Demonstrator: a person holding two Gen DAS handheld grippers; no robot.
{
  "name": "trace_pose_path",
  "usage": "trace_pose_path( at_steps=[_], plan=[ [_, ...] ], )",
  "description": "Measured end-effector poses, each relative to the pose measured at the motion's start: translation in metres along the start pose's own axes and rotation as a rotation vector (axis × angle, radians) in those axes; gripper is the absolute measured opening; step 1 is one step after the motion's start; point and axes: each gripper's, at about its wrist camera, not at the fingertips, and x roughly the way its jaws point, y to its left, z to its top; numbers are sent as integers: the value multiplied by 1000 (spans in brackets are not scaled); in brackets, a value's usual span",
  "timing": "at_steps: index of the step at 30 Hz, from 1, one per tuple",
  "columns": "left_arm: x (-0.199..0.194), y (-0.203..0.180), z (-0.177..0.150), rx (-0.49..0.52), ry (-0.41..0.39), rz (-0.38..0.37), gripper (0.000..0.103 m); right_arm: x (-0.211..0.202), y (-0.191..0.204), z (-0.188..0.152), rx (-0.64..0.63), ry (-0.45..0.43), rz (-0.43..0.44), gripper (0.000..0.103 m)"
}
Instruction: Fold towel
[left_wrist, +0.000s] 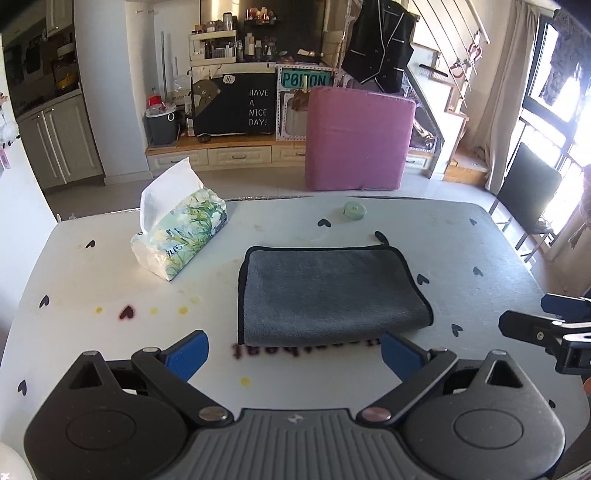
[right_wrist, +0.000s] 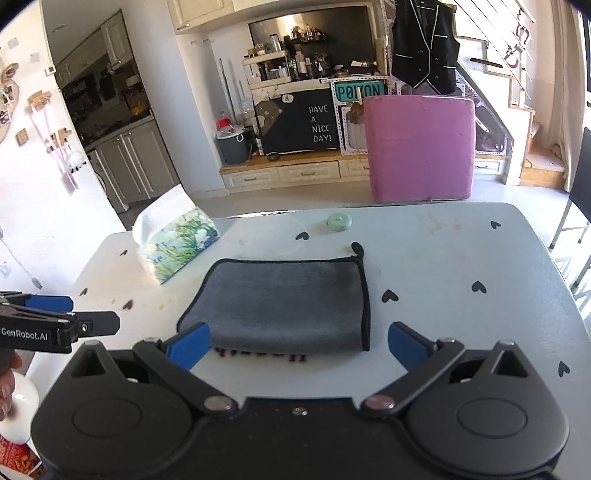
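Observation:
A grey towel with black trim (left_wrist: 328, 291) lies folded flat on the white table (left_wrist: 110, 280); it also shows in the right wrist view (right_wrist: 284, 306). My left gripper (left_wrist: 295, 354) is open and empty, hovering just in front of the towel's near edge. My right gripper (right_wrist: 299, 347) is open and empty, also just before the towel's near edge. The right gripper's side shows at the right of the left wrist view (left_wrist: 550, 328). The left gripper's side shows at the left of the right wrist view (right_wrist: 59, 325).
A tissue pack (left_wrist: 181, 229) lies left of the towel. A small green round roll (left_wrist: 354, 211) sits near the table's far edge. A pink cushion (left_wrist: 358, 140) stands on the floor beyond. A white bottle (right_wrist: 18, 406) is at the near left.

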Motion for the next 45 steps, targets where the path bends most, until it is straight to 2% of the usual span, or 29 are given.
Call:
trace_pose_path(
  at_steps=[17,31,45],
  plan=[
    [-54,-13,-62,61,-76,-52,99,-55,6,-45,-71,-72,12,102],
    [-81,-7,-100,53,-131,-98,100,-96,3,-83,-80,-121,28,102],
    [-95,-9,-128,92,-160,-86,100,-113,8,-112,-88,-129,33,102]
  ],
)
